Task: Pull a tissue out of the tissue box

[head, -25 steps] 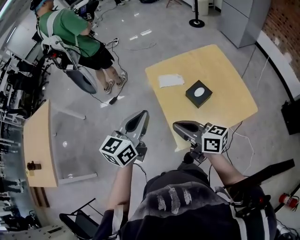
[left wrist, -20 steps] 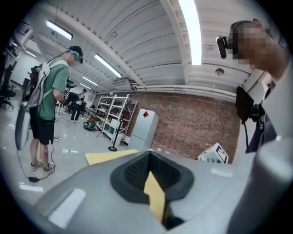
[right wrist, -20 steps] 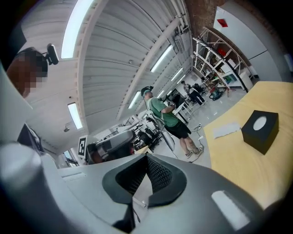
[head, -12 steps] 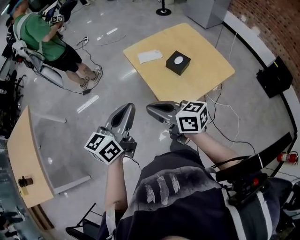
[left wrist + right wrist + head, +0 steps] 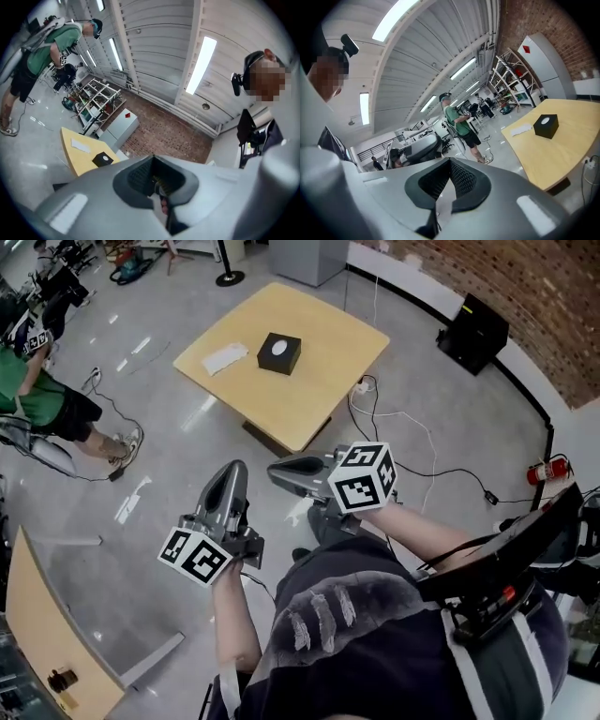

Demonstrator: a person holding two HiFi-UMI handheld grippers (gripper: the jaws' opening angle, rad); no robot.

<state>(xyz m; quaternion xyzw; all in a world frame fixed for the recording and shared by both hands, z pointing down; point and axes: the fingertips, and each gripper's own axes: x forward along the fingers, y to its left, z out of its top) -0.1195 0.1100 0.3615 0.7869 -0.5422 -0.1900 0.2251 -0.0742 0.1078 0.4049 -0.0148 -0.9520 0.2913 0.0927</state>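
1. Tissue box is in neither grip right now. Closest in, the left gripper (image 5: pixel 232 471) is held out over the floor, jaws pressed together with nothing between them, and its own view (image 5: pixel 156 182) confirms that.
2. Just beside it, the right gripper (image 5: pixel 275 470) points the same way. Its 2 jaws are closed too and empty, as its own view (image 5: pixel 446 182) shows.
3. Past both tips there's bare grey floor, then loose cables (image 5: pixel 405 427) off to the right gripper's side.
4. Further ahead comes the yellow table (image 5: pixel 314 385), well apart from both tools.
5. On it stands the tissue box (image 5: pixel 279 352), black with a white oval on top, upright. It lies ahead and left of the left jaws (image 5: pixel 102 159), and ahead and right of the right jaws (image 5: pixel 546 125).
6. A white sheet (image 5: pixel 225 359) lies flat just beside the box, on the left gripper's side.
7. Far off on the left gripper's side, a person in a green shirt (image 5: pixel 30 395) stands on the floor.
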